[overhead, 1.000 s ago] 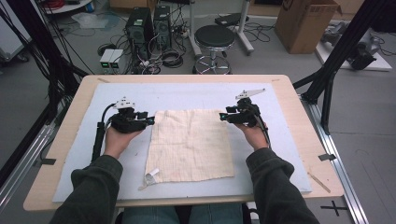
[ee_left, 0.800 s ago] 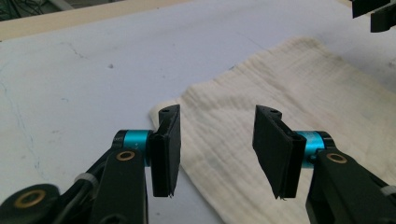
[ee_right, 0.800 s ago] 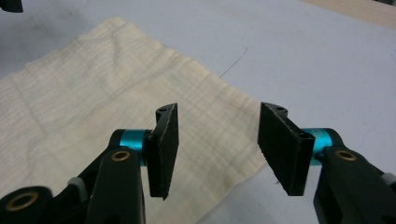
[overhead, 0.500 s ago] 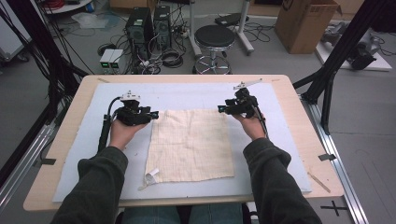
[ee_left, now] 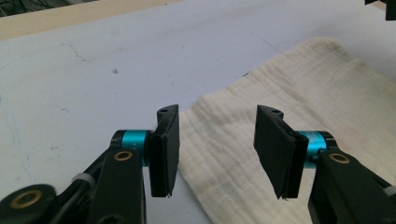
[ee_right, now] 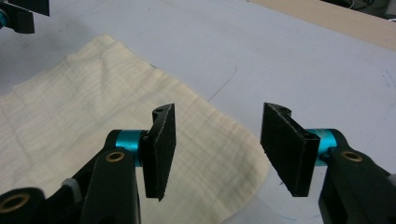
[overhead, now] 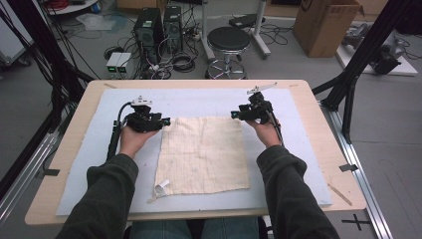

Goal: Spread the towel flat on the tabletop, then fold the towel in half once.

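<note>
The cream cloth [overhead: 204, 157] lies flat on the blue mat [overhead: 89, 164] at the middle of the bench [overhead: 64, 119], with the left gripper [overhead: 161, 121] at its far left corner and the right gripper [overhead: 237, 114] at its far right corner, each with jaws apart and empty astride its corner. The step in hand appears to be the approach for a fold; the next move calls for lowering and closing on both corners. Compared with a second earlier, both grippers sit slightly farther away, and their jaws have just been opening.

A cream cloth [overhead: 204, 154] was laid flat on the blue mat [overhead: 79, 174]; the left gripper [overhead: 166, 121] and right gripper [overhead: 234, 114] were held at its far corners
</note>
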{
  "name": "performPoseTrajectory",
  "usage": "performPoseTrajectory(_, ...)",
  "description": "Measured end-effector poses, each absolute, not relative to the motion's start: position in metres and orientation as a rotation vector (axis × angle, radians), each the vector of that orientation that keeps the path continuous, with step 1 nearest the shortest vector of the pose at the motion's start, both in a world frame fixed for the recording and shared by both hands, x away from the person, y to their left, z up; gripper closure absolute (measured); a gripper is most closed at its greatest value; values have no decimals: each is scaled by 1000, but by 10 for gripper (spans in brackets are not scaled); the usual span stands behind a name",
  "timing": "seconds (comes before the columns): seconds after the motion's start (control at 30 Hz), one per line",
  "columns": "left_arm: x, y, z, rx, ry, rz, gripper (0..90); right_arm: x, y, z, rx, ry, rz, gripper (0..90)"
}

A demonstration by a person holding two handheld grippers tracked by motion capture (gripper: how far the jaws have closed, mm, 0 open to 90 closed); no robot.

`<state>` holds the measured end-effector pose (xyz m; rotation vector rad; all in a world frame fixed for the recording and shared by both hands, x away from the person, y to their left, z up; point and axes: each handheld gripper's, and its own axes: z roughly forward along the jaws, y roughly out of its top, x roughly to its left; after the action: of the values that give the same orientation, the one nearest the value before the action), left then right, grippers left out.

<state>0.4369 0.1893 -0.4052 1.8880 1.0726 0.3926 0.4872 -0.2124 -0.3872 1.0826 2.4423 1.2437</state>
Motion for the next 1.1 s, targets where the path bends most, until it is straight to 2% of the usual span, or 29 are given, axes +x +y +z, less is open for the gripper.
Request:
performPoseTrajectory(0.3, 445, 180, -406, 1884, 1085, 389, 510, 494, -218, -396, 1121, 2450, 1226, 456)
performPoseTrajectory(1.1, 454, 186, -418, 1899, 1137, 389, 516, 497, -217, -402, 1143, 2456, 1192, 463)
